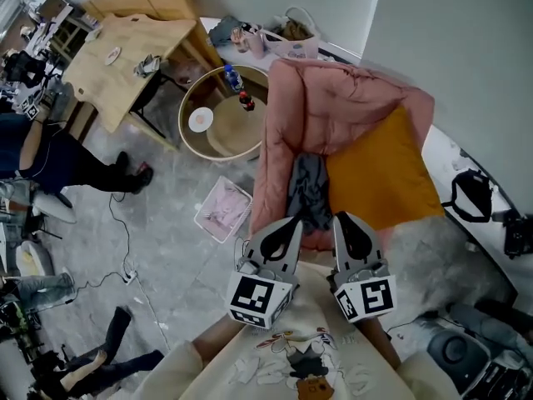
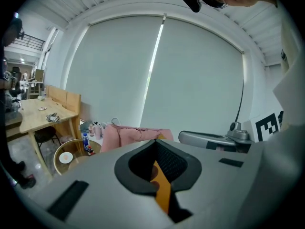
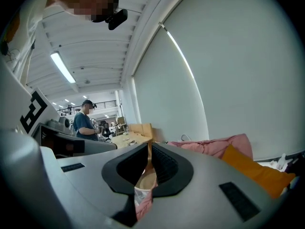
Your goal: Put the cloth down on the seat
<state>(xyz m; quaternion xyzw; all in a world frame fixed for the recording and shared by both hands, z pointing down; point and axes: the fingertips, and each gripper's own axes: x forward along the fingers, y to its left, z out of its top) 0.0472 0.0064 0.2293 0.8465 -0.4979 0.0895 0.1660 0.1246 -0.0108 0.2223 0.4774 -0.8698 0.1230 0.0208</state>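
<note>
You held both tools low in front of your body, just short of the pink seat (image 1: 333, 115). The left tool (image 1: 291, 223) had its jaws drawn together with nothing in them; through the thin slit in its own view (image 2: 155, 151) only a strip of orange showed. The right tool (image 1: 346, 220) was closed the same way and carried nothing, as its own view (image 3: 148, 157) made plain. The cloth (image 1: 308, 192), a dark grey crumpled piece, lay on the seat, apart from both tools and just beyond their tips. It sat against the left edge of the orange cushion (image 1: 383, 169), which leaned on the seat's right side. To the left of the seat stood a round desk (image 1: 218, 123) with two bottles (image 1: 239, 88) near its far rim, and past that a wooden desk (image 1: 125, 52). A pale tray (image 1: 222, 209) rested on the floor (image 1: 166, 248) beside the seat
</note>
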